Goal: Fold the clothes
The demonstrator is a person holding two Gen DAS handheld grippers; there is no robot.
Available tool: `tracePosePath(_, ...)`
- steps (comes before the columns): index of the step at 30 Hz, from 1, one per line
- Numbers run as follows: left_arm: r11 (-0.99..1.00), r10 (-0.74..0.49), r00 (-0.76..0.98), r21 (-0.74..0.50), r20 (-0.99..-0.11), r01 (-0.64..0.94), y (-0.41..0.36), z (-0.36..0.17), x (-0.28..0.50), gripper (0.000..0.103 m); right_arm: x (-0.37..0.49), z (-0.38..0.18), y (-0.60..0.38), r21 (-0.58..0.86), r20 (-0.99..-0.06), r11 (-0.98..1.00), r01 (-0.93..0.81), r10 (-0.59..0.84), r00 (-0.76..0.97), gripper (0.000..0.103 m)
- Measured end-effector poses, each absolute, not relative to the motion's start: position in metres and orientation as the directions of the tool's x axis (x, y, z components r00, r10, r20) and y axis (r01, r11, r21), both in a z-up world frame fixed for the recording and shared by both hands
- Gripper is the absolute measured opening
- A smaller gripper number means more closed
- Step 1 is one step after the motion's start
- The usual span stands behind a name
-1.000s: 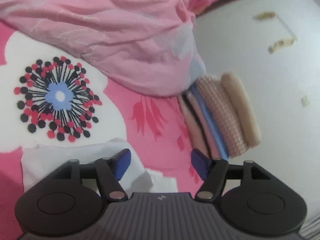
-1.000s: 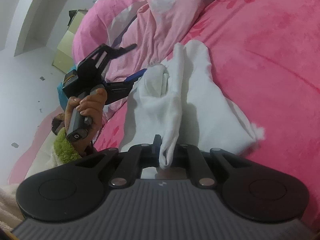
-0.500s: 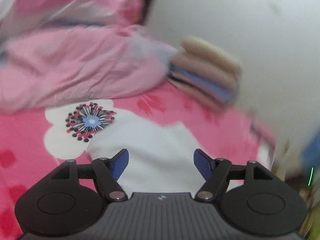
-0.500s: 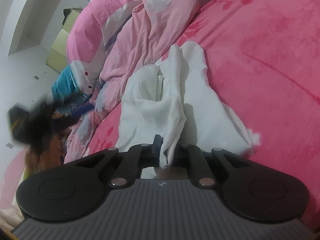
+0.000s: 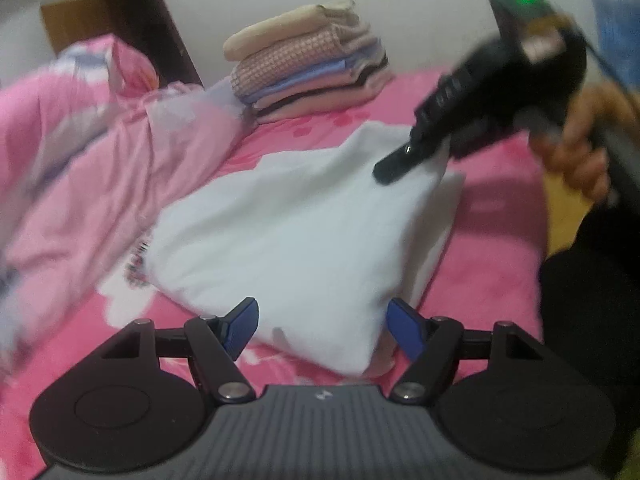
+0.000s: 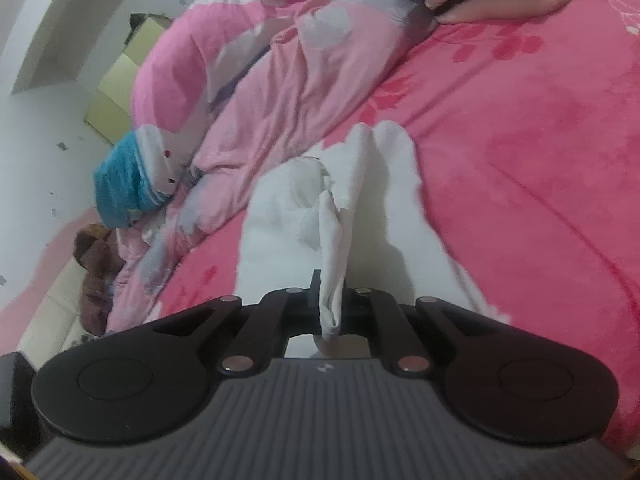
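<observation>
A white garment [image 5: 304, 232] lies partly folded on the pink bedsheet [image 5: 492, 248]. My left gripper [image 5: 322, 326] is open, its blue pads straddling the garment's near corner without pressing it. In the left wrist view, my right gripper [image 5: 390, 170] reaches in from the upper right, held by a hand [image 5: 580, 148], and pinches the garment's far edge. In the right wrist view, the right gripper [image 6: 332, 300] has its jaws closing tight on a raised fold of the white garment [image 6: 332, 216], which hangs between them.
A stack of folded clothes [image 5: 308, 72] sits at the bed's far edge by the wall. A crumpled pink duvet [image 5: 80, 152] fills the left side. Off the bed lie a teal bundle [image 6: 120, 188], a brown plush toy [image 6: 96, 264] and a cardboard box [image 6: 116, 92].
The left gripper swung around and rolled level, now facing the garment with the right gripper in sight; it left the right wrist view. The right gripper rose slightly, still gripping the fold.
</observation>
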State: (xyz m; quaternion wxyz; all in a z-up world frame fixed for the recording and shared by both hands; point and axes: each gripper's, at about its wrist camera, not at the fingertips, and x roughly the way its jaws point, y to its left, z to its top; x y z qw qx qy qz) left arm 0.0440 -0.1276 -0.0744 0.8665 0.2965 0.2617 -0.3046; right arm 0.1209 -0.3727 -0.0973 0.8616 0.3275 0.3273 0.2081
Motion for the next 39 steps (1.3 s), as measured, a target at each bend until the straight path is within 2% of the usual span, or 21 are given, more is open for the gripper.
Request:
tracePosePath(3,0.614,-0.32,0.704,0.427,-0.634,0.663,-0.134,-0.081,0.036,0.073,0.119,-0.095,-0.379,0.707,-0.412,0.692,-0.143,0.568,0.713,0.001)
tracePosePath(6,0.631,-0.256,0.709,0.442,-0.658,0.638,-0.136,-0.086,0.038,0.071,0.118,-0.097,-0.382,0.709,-0.408,0.691,-0.143,0.567,0.716,0.001)
tracePosePath(14,0.695,-0.254,0.663,0.344,-0.704,0.632,-0.123,-0.078,0.044,0.071,0.112,-0.104,-0.388,0.709,-0.41,0.691,-0.141,0.567,0.714,0.001)
tracePosePath(17,0.715,-0.282,0.631,0.28,-0.723,0.641,-0.114,-0.072,0.053,0.071,0.113,-0.113,-0.393,0.717,-0.424,0.687,-0.116,0.563,0.709,0.001)
tracePosePath(22,0.766,-0.39,0.564,0.084,-0.728,0.637,-0.079,-0.049,0.07,0.075,0.112,-0.113,-0.396,0.721,-0.407,0.68,-0.135,0.572,0.712,0.001)
tracePosePath(26,0.831,-0.432,0.569,-0.065,-0.699,0.552,-0.044,-0.033,0.089,0.077,0.117,-0.127,-0.397,0.71,-0.44,0.694,-0.12,0.571,0.693,0.001)
tracePosePath(29,0.874,-0.423,0.608,-0.125,-0.672,0.47,-0.027,-0.024,0.106,0.077,0.118,-0.136,-0.399,0.724,-0.437,0.68,-0.112,0.579,0.689,0.001)
tracePosePath(34,0.829,-0.45,0.627,-0.037,-0.636,0.558,-0.065,-0.022,0.119,0.073,0.117,-0.137,-0.4,0.729,-0.429,0.675,-0.116,0.582,0.691,0.003)
tracePosePath(39,0.693,-0.446,0.608,0.176,-0.657,0.699,-0.127,-0.056,0.1,0.062,0.111,-0.13,-0.41,0.725,-0.431,0.683,-0.09,0.551,0.714,0.013)
